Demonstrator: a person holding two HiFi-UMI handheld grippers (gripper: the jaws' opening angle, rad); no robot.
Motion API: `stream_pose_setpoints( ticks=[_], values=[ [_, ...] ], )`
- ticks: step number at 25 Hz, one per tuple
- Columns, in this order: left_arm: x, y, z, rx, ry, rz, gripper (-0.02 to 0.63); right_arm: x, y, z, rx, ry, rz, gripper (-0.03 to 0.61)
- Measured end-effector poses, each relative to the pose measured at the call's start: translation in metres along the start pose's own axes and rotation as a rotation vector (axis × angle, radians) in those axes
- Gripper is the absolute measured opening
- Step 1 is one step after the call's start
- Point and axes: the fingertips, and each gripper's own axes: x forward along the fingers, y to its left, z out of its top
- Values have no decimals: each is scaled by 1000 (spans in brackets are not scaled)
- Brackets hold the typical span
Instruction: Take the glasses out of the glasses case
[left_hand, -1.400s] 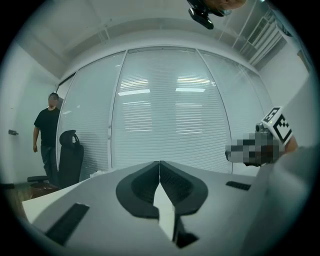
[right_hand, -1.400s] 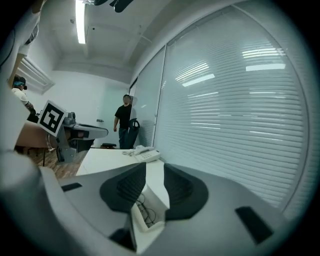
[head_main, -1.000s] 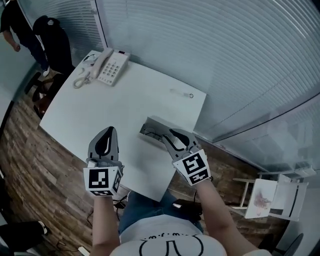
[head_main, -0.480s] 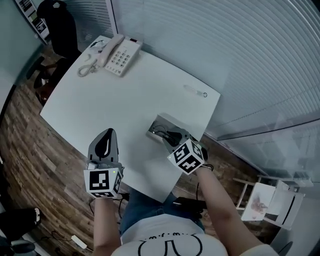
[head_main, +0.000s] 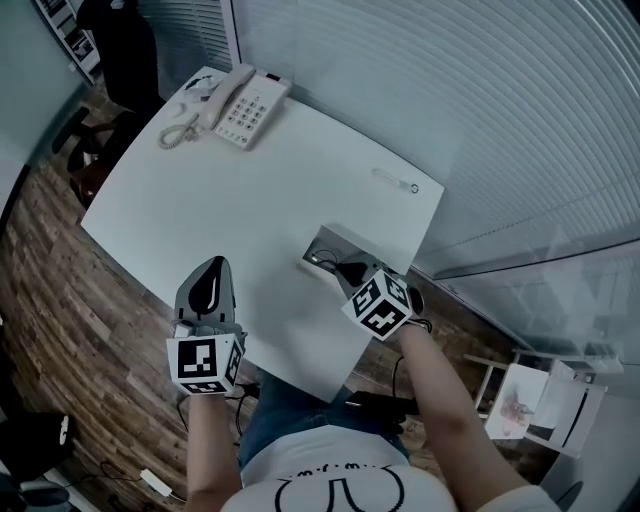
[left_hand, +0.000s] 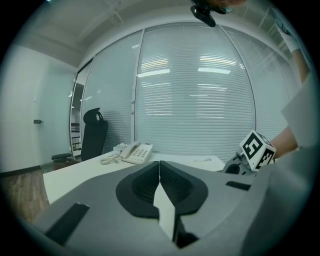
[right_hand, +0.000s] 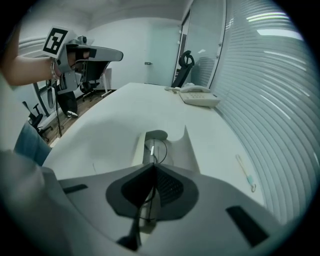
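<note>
The open glasses case (head_main: 328, 238) lies near the table's right edge, and its raised lid (right_hand: 186, 145) stands up in the right gripper view. Inside lie thin dark-rimmed glasses (right_hand: 156, 149). My right gripper (head_main: 349, 270) points steeply down into the case. Its jaws (right_hand: 152, 166) are closing, and a thin dark part of the glasses frame runs between the pads. My left gripper (head_main: 207, 287) hovers over the table's near edge, well left of the case. It is shut (left_hand: 159, 163) with nothing in it.
A white desk telephone (head_main: 241, 106) sits at the table's far left corner. A thin pen-like object (head_main: 396, 181) lies near the far right edge. A dark office chair (left_hand: 94, 133) stands beyond the table. A wall of blinds runs behind it.
My right gripper has dropped and tipped down into the case, and its jaws have gone from wide apart to nearly together. The left gripper holds about the same place in the view.
</note>
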Motion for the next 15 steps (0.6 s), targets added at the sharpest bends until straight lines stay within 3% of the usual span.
stream_pose_setpoints(
  ticks=[15],
  values=[
    [-20,3,39,37,-90,-44,17,-75,-34,53,51,-155,-258,15]
  ],
)
